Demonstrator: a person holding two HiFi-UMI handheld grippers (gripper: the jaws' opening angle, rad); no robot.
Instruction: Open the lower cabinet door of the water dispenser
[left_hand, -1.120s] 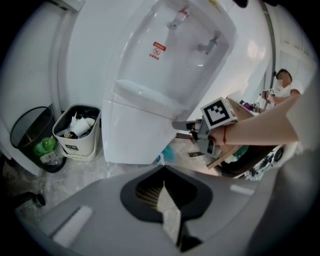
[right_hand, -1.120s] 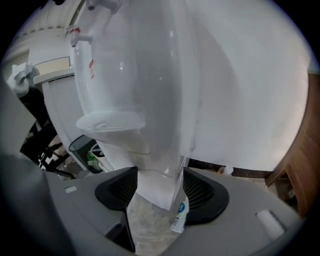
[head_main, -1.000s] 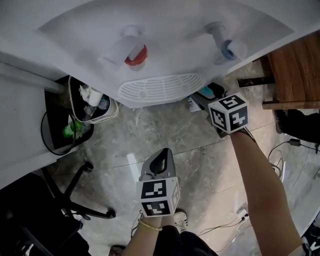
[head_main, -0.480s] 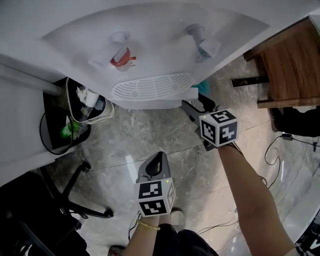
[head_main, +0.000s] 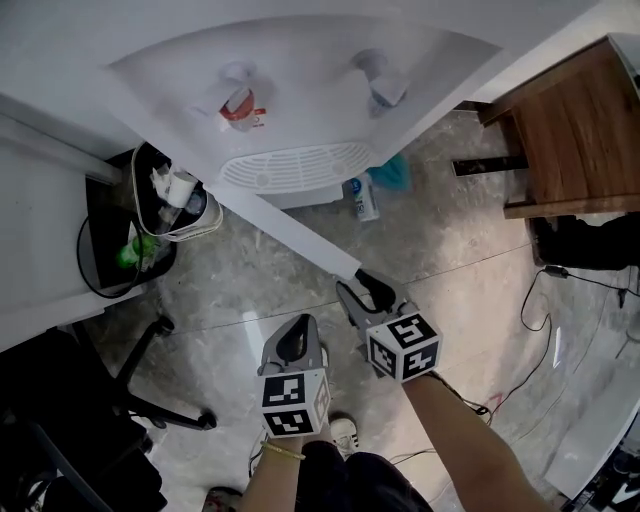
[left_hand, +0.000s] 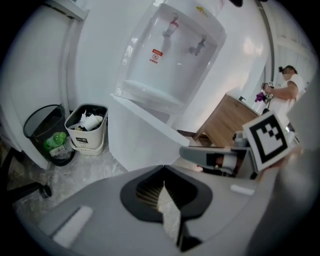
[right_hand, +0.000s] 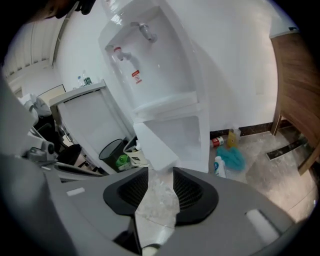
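- Head view: I see the dispenser (head_main: 300, 90) at the top, its door (head_main: 290, 232) swung out over the floor (head_main: 450, 250) towards me.
- The right gripper (head_main: 362, 288) sits at the door's free edge. I can't tell from here whether it touches.
- The left gripper (head_main: 300, 328) hangs just beside the right one, clear of the door, tips together.
- A white bin (head_main: 185, 222) and a black bin (head_main: 105, 262) stand left of the dispenser. A bottle (head_main: 362, 196) lies under it, and a wooden table (head_main: 570, 130) is on the right.
- Left gripper view: the left gripper (left_hand: 162, 181) is clenched on nothing, with only a thin sliver of floor showing behind the joined tips.
- Ahead I see the door (left_hand: 145, 142) edge-on below the dispenser (left_hand: 170, 55), and the right gripper (left_hand: 215, 159) reaching in from the right.
- Right gripper view: the right gripper (right_hand: 160, 174) has its jaws apart and closing. Floor shows through the gap.
- The door's (right_hand: 152, 147) lower corner stands at the far end of that gap, and the pads are not pressing on it.
- Behind the door, the cabinet (right_hand: 187, 140) is open.
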